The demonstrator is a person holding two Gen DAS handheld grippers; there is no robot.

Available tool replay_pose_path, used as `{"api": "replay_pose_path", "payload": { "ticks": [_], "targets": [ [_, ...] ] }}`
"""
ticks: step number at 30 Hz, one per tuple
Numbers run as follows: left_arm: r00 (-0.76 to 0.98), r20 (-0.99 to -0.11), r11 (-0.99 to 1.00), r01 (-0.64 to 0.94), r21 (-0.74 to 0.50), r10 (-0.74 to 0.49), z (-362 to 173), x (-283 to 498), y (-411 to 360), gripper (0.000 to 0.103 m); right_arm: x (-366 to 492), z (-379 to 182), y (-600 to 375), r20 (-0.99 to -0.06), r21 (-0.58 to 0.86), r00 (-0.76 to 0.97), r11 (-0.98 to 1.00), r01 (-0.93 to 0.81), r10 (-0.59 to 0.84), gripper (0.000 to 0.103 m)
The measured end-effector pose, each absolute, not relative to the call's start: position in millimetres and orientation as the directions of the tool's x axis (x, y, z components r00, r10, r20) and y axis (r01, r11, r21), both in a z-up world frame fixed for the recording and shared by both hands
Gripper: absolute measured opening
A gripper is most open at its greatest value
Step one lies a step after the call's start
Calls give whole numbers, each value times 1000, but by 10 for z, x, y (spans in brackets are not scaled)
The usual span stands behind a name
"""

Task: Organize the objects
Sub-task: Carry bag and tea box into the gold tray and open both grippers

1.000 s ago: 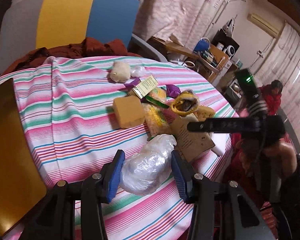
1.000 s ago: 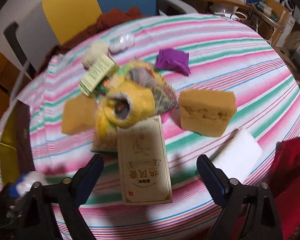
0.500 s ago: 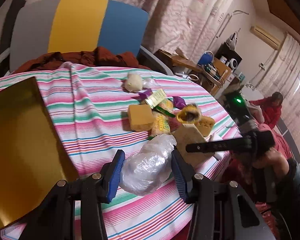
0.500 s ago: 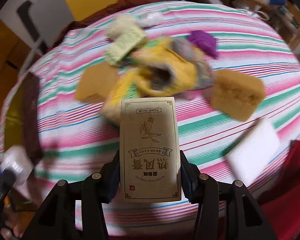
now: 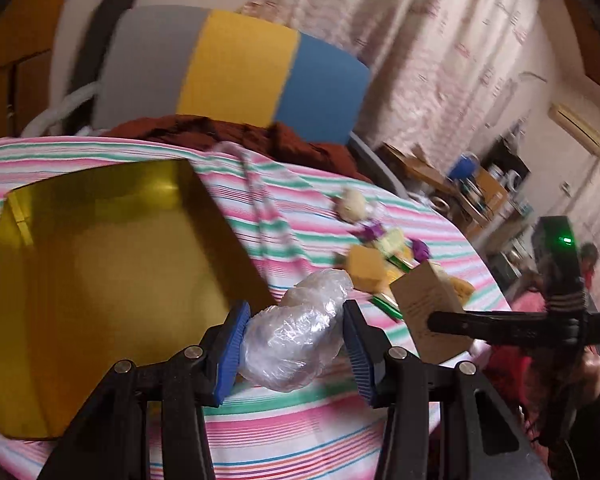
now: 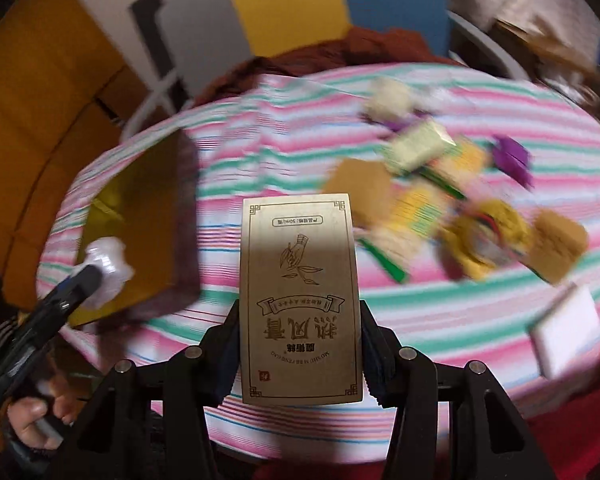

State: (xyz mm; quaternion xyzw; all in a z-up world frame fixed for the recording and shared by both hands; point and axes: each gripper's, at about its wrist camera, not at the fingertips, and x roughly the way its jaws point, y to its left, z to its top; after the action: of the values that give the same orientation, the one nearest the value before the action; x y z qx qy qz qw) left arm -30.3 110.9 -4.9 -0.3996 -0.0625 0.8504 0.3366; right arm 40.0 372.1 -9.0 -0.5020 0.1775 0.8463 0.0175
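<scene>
Left wrist view: a crumpled clear plastic bag is pinched between the left gripper pads, raised beside the gold tray. The right gripper clamps a tan printed box above the striped tablecloth.

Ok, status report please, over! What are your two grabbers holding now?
Left gripper shut on clear plastic bag. Right gripper shut on tan box. Gold tray empty, nothing blocking it.
</scene>
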Motion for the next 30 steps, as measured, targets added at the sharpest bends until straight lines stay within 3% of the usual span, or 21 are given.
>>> {"api": "replay_pose_path", "payload": {
  "ticks": [13,19,24,30],
  "targets": [
    [-651,-677,-939,-214,-270,343,-169,-545,21,49,-527,-4,2382,-793,329,-516,-941,83,-323,52],
    [-666,-709,-968,-91,-232,232,-292,-550,-320,59,-771,-137,1775,-784,380,-460,-908,176,-417,54],
    [-691,-699,-975,-40,-220,186,-260,-511,-551,59,-736,-242,1584,-791,383,-430,-900,208,-436,62],
    [-720,-678,-981,-21,-193,149,-155,-411,-610,59,-497,-148,1580,-766,272,-547,-941,201,-338,90]
  ]
}}
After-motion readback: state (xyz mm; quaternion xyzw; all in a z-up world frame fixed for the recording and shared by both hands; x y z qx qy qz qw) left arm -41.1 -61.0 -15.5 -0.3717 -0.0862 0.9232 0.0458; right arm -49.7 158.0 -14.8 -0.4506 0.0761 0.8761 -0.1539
